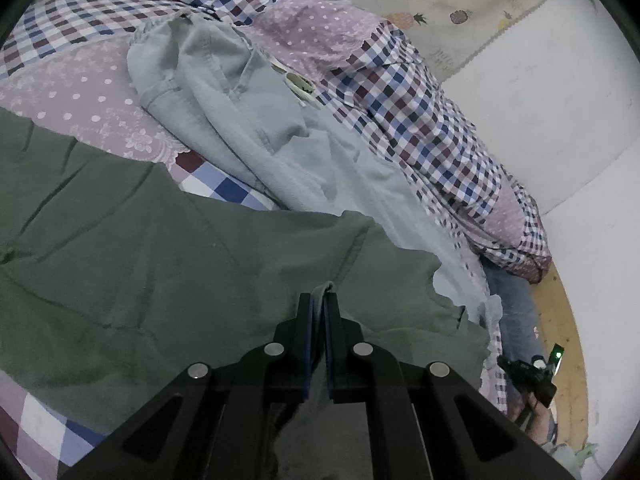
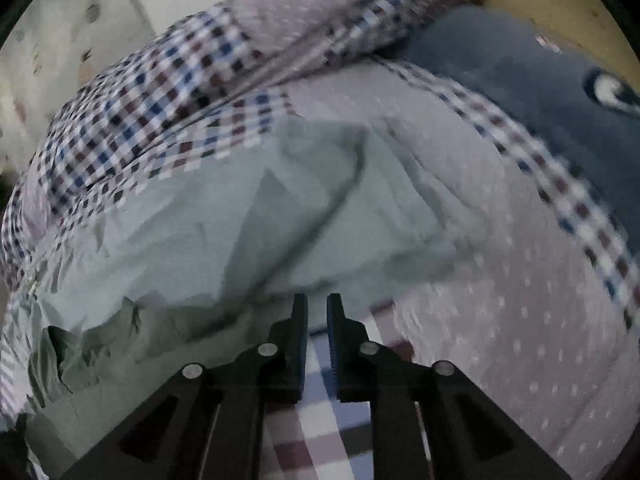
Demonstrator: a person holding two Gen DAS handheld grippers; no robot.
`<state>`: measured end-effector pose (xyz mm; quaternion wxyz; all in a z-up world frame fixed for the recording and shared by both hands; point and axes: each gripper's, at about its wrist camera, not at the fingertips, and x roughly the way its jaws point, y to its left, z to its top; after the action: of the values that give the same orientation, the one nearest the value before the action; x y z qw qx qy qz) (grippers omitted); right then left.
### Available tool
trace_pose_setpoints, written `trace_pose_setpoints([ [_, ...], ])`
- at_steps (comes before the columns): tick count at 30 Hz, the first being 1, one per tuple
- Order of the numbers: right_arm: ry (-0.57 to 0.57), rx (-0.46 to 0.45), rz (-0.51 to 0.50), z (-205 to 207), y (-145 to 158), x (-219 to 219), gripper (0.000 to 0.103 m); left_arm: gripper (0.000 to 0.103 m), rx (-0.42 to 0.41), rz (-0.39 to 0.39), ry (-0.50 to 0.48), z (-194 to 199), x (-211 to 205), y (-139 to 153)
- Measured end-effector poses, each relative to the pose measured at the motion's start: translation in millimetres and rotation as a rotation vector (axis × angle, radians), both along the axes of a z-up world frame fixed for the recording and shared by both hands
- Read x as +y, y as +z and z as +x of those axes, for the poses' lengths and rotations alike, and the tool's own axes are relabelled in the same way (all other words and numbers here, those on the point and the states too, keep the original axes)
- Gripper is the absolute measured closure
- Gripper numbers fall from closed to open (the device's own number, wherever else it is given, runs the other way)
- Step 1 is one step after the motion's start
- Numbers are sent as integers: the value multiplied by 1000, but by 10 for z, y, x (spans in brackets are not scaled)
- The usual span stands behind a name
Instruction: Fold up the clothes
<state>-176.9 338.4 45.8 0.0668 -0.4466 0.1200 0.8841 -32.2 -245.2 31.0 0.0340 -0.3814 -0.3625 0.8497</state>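
A dark green garment [image 1: 160,264] lies spread across the bed in the left wrist view. My left gripper [image 1: 318,296] is shut on a raised fold at its near edge, and cloth shows between the pads. A pale blue garment [image 1: 224,92] lies crumpled beyond it, partly under the green one. The right wrist view is blurred. In it my right gripper [image 2: 317,300] hovers just short of the pale garment [image 2: 240,216], its jaws almost together and holding nothing. A bunched piece of the green garment [image 2: 120,340] sits to its left.
The bed has a checked and dotted mauve quilt [image 1: 420,120], bunched into a ridge along the far side. A dark blue cushion [image 2: 540,92] lies at the right. A person's jeans leg [image 1: 516,308] and a black device with a green light [image 1: 532,372] are beside the bed, above a yellow floor [image 1: 560,320].
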Motion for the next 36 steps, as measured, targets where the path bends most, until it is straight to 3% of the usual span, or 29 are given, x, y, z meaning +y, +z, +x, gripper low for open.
trace_pose_setpoints([
  [5, 18, -10, -39, 325, -74, -42, 92, 98, 41, -50, 27, 22, -100, 16],
  [8, 72, 0, -49, 603, -81, -187, 89, 90, 62, -44, 68, 86, -264, 56],
  [10, 119, 2, -54, 759, -68, -320, 83, 65, 74, -25, 113, 165, -423, 99],
  [13, 199, 8, -55, 958, -13, -595, 73, 45, 83, 35, 194, 348, -740, 147],
  [16, 274, 23, -73, 1138, 79, -897, 68, 41, 74, 57, 266, 531, -995, 176],
  [22, 415, 82, -149, 1576, 303, -1446, 64, 39, 83, -67, 403, 948, -1589, 445],
  [26, 482, 100, -178, 1847, 342, -1667, 60, 28, 99, -85, 571, 1364, -2207, 535],
  [30, 508, 88, -205, 2001, 258, -1778, 55, 28, 103, 47, 689, 1745, -2858, 339],
  [33, 512, 69, -229, 2045, 177, -1818, 55, 28, 129, 171, 704, 1883, -3225, 146],
  [36, 514, 50, -249, 2038, 108, -1846, 55, 28, 119, 168, 682, 1822, -3358, 49],
])
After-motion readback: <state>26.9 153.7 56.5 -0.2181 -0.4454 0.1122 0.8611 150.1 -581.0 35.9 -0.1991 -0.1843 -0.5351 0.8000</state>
